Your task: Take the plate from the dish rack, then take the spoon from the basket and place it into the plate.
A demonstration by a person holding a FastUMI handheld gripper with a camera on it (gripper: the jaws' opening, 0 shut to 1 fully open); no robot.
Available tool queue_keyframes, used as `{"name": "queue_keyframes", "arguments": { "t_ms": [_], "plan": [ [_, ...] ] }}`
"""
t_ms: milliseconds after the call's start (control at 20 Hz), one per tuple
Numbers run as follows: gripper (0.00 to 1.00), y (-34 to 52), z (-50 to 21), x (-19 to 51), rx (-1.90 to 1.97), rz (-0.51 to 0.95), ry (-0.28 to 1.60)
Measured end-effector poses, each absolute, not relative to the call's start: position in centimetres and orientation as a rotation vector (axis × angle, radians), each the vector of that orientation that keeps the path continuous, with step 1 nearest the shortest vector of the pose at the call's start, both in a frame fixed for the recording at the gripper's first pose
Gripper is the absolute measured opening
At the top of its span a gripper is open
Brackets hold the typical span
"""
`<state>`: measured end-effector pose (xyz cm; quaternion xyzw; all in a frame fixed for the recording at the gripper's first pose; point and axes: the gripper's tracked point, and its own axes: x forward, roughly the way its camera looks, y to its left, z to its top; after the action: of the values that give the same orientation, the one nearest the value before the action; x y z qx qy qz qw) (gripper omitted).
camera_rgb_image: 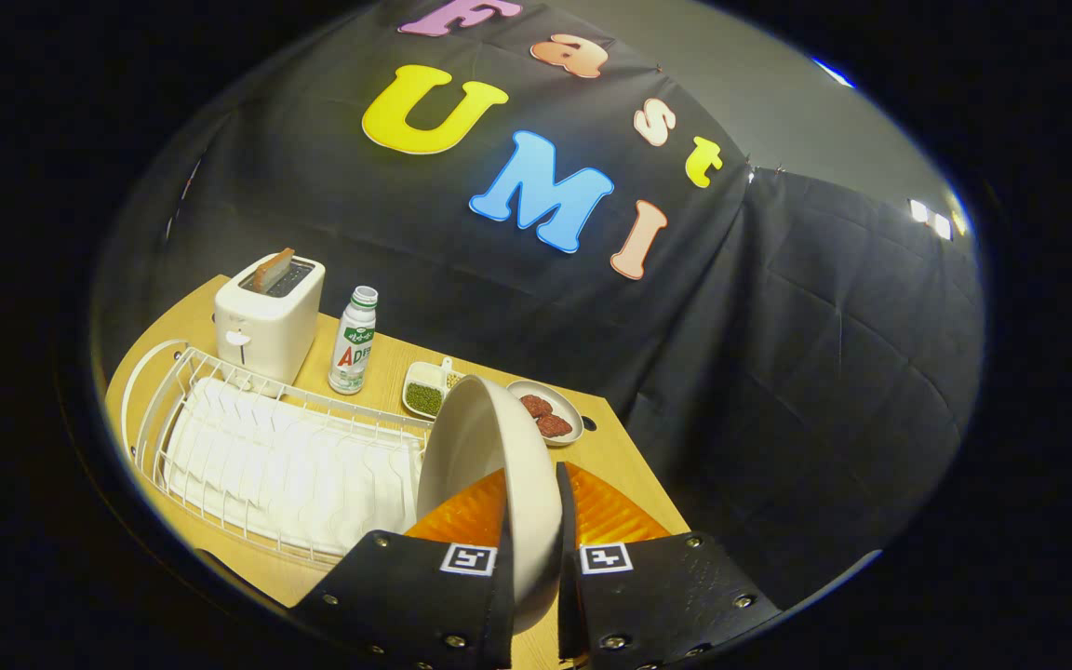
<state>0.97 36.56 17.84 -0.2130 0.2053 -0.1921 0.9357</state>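
plate point(489, 465) sits clamped edge-on between my gripper point(533, 521) fingers, both pressing its rim, held tilted in the air just beside the near end of the white dish rack point(285, 461). beyond the rack i see a toaster point(268, 316) and a bottle point(354, 340); past the rack's end, a small tray of green beans point(424, 393) and a dish of red pieces point(550, 412). all rest on the wooden table point(620, 437).

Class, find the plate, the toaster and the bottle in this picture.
plate point(485, 447): gripper view, on its pale inner face, above the tool's fingers.
toaster point(266, 326): gripper view, on its front wall.
bottle point(354, 344): gripper view, on its label.
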Motion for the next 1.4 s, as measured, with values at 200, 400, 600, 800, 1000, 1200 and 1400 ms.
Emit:
{"name": "queue_keyframes", "arguments": {
  "t_ms": [200,400,600,800,1000,1200,1400],
  "plan": [
    [0.18,37.1,16.0,-3.2,-0.41,-0.319,0.437],
    [0.19,37.0,13.1,-6.1,-0.399,-0.246,0.483],
    [0.19,36.4,10.0,-8.3,-0.365,-0.161,0.525],
    [0.19,35.8,7.0,-9.6,-0.243,-0.093,0.576],
    [0.19,35.9,4.8,-9.9,-0.125,-0.016,0.591],
    [0.22,35.9,2.9,-9.7,-0.035,0.03,0.611],
    [0.23,34.7,2.1,-9.3,0.04,0.008,0.621]
  ]
}}
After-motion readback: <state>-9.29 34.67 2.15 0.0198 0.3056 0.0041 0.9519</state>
